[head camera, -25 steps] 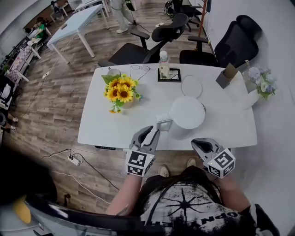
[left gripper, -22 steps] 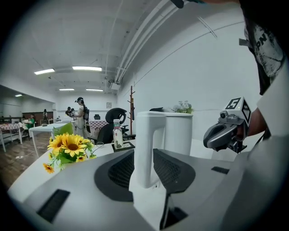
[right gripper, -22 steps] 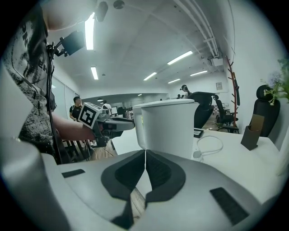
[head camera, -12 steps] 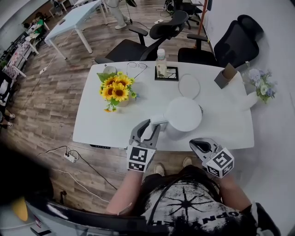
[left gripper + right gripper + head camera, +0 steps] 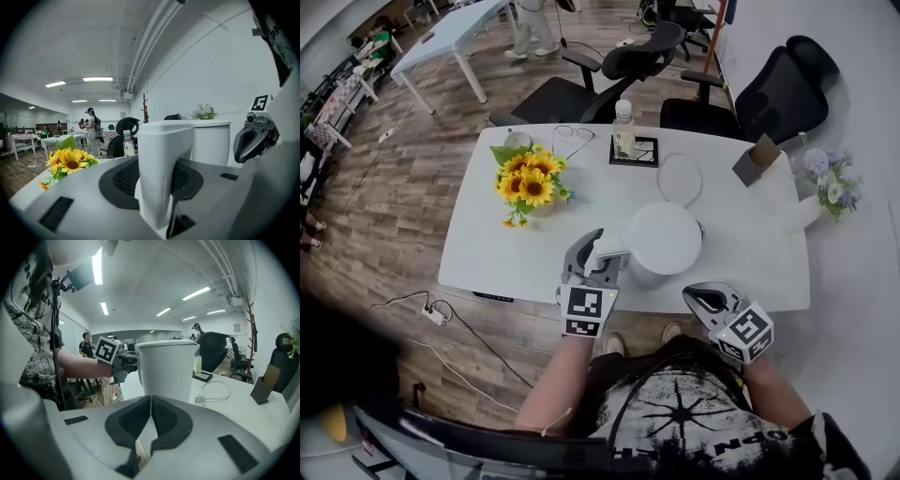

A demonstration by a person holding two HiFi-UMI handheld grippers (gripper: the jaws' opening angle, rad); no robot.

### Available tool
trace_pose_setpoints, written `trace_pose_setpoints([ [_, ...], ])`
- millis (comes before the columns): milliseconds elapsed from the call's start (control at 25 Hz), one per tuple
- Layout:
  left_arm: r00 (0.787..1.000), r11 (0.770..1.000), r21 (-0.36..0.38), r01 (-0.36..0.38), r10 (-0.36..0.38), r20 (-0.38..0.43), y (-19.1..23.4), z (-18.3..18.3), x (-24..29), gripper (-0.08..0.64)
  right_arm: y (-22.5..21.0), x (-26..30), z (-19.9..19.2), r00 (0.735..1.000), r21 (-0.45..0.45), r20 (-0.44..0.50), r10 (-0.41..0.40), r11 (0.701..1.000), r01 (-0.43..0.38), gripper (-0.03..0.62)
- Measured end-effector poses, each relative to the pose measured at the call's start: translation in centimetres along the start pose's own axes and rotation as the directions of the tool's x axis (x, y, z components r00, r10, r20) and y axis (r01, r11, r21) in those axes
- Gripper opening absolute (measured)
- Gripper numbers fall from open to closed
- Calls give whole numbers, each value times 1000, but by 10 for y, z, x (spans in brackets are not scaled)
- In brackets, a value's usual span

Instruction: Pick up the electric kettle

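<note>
Electric kettle [image 5: 664,236]: lower centre of head view, standing on white table [image 5: 506,262] near its front edge; smooth matte white plastic, round body, boxy handle [image 5: 164,159]; left gripper [image 5: 598,259] jaws have just been opening, wide apart with handle between, not clamped; seat textured pads square on handle's flat sides, then squeeze; right gripper [image 5: 150,398] closed, empty.

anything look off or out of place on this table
Nothing looks spilled, tipped or damaged. The electric kettle stands upright, though close to the front edge of the table. The sunflowers and bottle also stand upright.
</note>
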State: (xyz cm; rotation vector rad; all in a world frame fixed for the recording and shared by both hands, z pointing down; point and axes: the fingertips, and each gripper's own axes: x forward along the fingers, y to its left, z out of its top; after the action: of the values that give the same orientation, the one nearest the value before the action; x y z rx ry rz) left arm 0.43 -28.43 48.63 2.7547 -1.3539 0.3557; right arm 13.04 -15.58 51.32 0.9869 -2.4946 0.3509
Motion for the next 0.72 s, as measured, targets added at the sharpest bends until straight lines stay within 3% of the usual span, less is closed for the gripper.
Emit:
trace_pose_setpoints([
  [280,995,995,6,-99,98,8,8,3,13,123,-17,-4,0,1000,-37,-17,15,999,-15,23],
  [720,982,983,-25,-181,182,46,12,7,25,16,-42,-8,1,999,-84,-30,42,995,-45,23],
])
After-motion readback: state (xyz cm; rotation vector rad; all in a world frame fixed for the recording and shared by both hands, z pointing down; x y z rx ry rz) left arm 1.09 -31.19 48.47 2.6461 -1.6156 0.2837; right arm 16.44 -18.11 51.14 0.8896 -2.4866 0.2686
